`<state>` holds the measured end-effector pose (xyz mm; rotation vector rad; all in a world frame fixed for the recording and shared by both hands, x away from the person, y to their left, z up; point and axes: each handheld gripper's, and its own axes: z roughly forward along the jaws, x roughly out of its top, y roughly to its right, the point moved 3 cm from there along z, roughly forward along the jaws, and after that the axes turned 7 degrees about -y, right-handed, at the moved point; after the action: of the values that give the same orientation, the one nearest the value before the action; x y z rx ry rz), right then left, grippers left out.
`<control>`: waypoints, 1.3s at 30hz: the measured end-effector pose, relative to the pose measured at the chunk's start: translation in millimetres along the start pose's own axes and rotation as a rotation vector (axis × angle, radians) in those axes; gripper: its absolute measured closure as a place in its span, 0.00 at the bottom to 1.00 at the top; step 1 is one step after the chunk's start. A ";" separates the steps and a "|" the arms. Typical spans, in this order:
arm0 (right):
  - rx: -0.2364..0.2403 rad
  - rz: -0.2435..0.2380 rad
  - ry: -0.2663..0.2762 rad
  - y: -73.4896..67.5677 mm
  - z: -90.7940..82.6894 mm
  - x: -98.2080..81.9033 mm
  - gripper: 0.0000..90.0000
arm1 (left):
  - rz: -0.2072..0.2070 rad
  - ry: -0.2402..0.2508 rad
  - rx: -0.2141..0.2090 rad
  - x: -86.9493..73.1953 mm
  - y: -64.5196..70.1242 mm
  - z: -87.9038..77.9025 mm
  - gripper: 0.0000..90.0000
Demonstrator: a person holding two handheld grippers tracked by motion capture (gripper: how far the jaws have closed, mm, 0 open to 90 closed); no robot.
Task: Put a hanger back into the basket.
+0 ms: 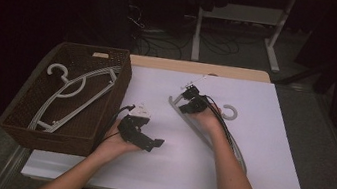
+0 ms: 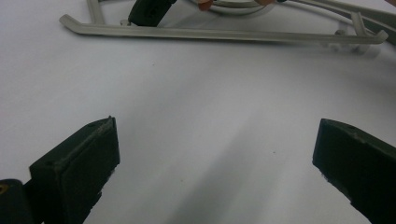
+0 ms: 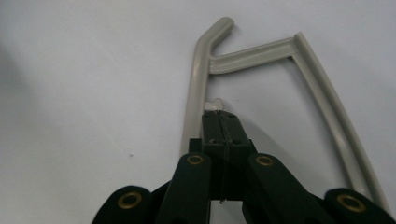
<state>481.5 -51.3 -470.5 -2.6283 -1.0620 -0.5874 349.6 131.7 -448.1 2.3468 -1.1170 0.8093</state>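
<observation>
While left gripper [image 1: 145,140] gapes idle, right gripper [image 3: 223,116] pinched together beside hanger [image 3: 196,84].

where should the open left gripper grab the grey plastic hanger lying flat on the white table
Best guess: the grey plastic hanger's long straight bottom bar, taken from above with the left gripper. The bar lies flat, thin and unobstructed on its near side.

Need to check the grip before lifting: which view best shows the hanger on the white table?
The right gripper view: the hanger sits close up, the shut right tool beside its bar. The high view shows its hook and outline partly under the hand; the left gripper view shows one long bar.
</observation>
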 end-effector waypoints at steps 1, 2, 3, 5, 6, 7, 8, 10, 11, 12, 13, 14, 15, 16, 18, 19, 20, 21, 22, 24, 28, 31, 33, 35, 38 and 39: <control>0.006 -0.005 -0.002 -1.8 -0.1 0.2 0.99 | -0.001 -0.001 0.001 -0.1 -0.2 0.0 0.01; 0.015 -0.014 -0.004 -3.9 -0.1 0.2 0.99 | 0.000 -0.001 0.002 -0.2 -0.4 -0.2 0.01; 0.018 -0.022 -0.006 -6.6 0.0 0.1 0.99 | -0.002 0.000 0.001 -0.2 -0.6 -0.3 0.01; 0.035 -0.042 -0.009 -13.4 0.1 0.3 0.99 | -0.005 0.003 0.002 -0.3 -0.9 -0.8 0.01; 0.039 -0.058 -0.012 -17.3 0.2 0.3 0.99 | -0.005 0.003 0.003 -0.3 -1.4 -1.2 0.01; 0.047 -0.067 -0.016 -22.5 0.1 0.2 0.99 | -0.008 0.004 0.004 -0.4 -1.7 -1.6 0.01; 0.060 -0.085 -0.018 -27.7 0.3 0.0 0.99 | -0.012 0.007 0.003 -0.4 -1.9 -1.8 0.01; 0.084 -0.123 -0.025 -39.9 0.7 -1.4 0.99 | -0.012 0.008 0.005 -0.6 -2.7 -2.6 0.01; 0.093 -0.147 -0.030 -46.4 0.9 -2.5 0.99 | -0.012 0.008 0.005 -0.7 -3.1 -3.2 0.01; 0.108 -0.163 -0.033 -53.1 0.7 -3.6 0.99 | -0.013 0.009 0.007 -0.8 -3.6 -3.8 0.01; 0.124 -0.180 -0.036 -59.5 0.3 -5.3 0.99 | -0.016 0.010 0.010 -0.9 -4.2 -4.4 0.01; 0.141 -0.195 -0.039 -66.1 -0.1 -7.0 0.99 | -0.018 0.013 0.011 -0.9 -4.7 -5.1 0.01; 0.159 -0.211 -0.042 -72.6 -0.6 -9.2 0.99 | -0.018 0.015 0.012 -0.9 -5.2 -5.9 0.01; 0.175 -0.228 -0.044 -78.5 -1.0 -11.5 0.99 | -0.019 0.015 0.013 -1.0 -5.7 -6.8 0.01; 0.202 -0.238 -0.043 -88.4 -2.6 -16.8 0.99 | -0.021 0.020 0.016 -1.1 -6.6 -8.1 0.01; 0.191 -0.240 -0.037 -90.2 -3.4 -18.8 0.99 | -0.022 0.021 0.017 -1.1 -7.1 -8.4 0.01; 0.185 -0.234 -0.025 -90.4 -6.1 -20.5 0.99 | -0.020 0.020 0.018 -1.0 -7.3 -8.5 0.01; 0.187 -0.225 -0.009 -89.0 -10.4 -22.1 0.99 | -0.023 0.021 0.016 -0.9 -6.8 -8.4 0.01; 0.179 -0.214 0.006 -87.0 -16.0 -24.1 0.99 | -0.022 0.021 0.016 -0.9 -6.3 -8.3 0.01; 0.159 -0.200 0.025 -81.8 -29.0 -30.6 0.99 | -0.021 0.020 0.015 -1.0 -5.9 -8.0 0.01; 0.095 -0.142 0.031 -68.1 -55.1 -54.9 0.99 | -0.021 0.018 0.017 -0.9 -6.3 -7.7 0.01; 0.052 -0.093 0.020 -54.1 -68.6 -80.5 0.99 | -0.018 0.014 0.019 -0.9 -5.7 -7.3 0.01; 0.035 -0.063 0.009 -45.7 -74.9 -97.6 0.99 | -0.018 0.013 0.018 -0.8 -5.1 -6.5 0.01; 0.015 -0.039 0.000 -38.2 -79.9 -113.2 0.99 | -0.016 0.011 0.018 -0.7 -4.5 -5.7 0.01; -0.014 -0.007 -0.014 -28.4 -85.9 -133.4 0.99 | -0.017 0.010 0.018 -0.7 -4.2 -5.5 0.01; -0.018 0.003 -0.017 -25.2 -87.3 -139.6 0.99 | -0.016 0.010 0.018 -0.8 -4.3 -5.5 0.01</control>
<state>348.6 -150.4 -454.2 -2.6549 -1.0623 -0.5778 350.8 138.0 -445.0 2.3604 -1.0899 0.8275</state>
